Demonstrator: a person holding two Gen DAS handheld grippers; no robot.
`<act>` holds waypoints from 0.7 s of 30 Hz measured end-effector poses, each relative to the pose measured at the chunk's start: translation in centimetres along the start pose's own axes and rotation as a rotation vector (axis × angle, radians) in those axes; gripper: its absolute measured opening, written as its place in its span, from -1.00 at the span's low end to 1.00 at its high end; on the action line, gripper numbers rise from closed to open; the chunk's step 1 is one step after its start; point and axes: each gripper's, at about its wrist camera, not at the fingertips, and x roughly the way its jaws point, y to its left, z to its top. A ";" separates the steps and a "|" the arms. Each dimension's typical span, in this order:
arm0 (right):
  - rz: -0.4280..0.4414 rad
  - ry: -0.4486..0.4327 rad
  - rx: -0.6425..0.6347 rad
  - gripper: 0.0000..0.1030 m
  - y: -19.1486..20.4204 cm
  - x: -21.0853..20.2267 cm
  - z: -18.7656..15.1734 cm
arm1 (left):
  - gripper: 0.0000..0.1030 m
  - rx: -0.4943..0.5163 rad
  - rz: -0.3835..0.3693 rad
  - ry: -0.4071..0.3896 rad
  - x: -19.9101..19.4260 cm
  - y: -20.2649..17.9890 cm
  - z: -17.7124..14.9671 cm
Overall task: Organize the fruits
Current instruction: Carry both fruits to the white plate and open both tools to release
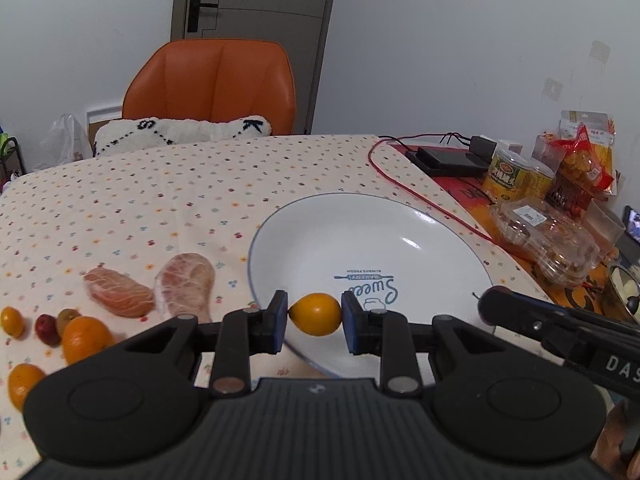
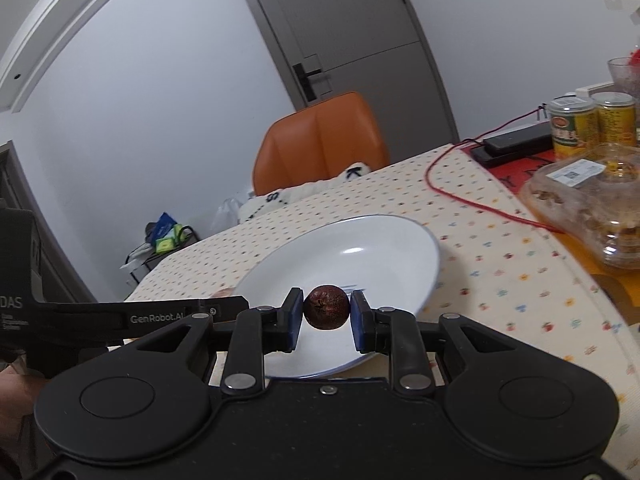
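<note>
Both tongs grip fruit over the plate (image 1: 432, 232): left tongs (image 1: 315, 315) a kumquat (image 1: 316, 314), right tongs (image 2: 327, 307) a dark fruit (image 2: 326, 306).

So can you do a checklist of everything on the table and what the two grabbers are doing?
Surface: table under a cream cloth with small coloured dots.
Job's things: empty white plate with blue rim; loose oranges, small red fruit and peeled pomelo pieces on the cloth to its left.
Clutter: yellow cans, clear plastic box, snack packets.
Grippers: left gripper shut on a small yellow-orange fruit; right gripper shut on a dark red wrinkled fruit; both over the plate's near edge.
Cables: red cable running from black devices.
Surroundings: orange chair, grey door.
</note>
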 end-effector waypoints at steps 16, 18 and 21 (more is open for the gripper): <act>-0.030 -0.002 -0.007 -0.54 -1.3 1.6 1.1 | -0.38 0.004 -0.007 0.007 2.6 -0.6 0.7; -0.031 0.000 -0.008 -0.54 -1.1 1.8 1.1 | -0.38 -0.008 -0.003 0.005 2.1 -0.2 0.8; -0.029 0.002 -0.012 -0.54 -0.7 2.1 1.2 | -0.33 -0.024 0.002 -0.002 1.2 0.6 0.7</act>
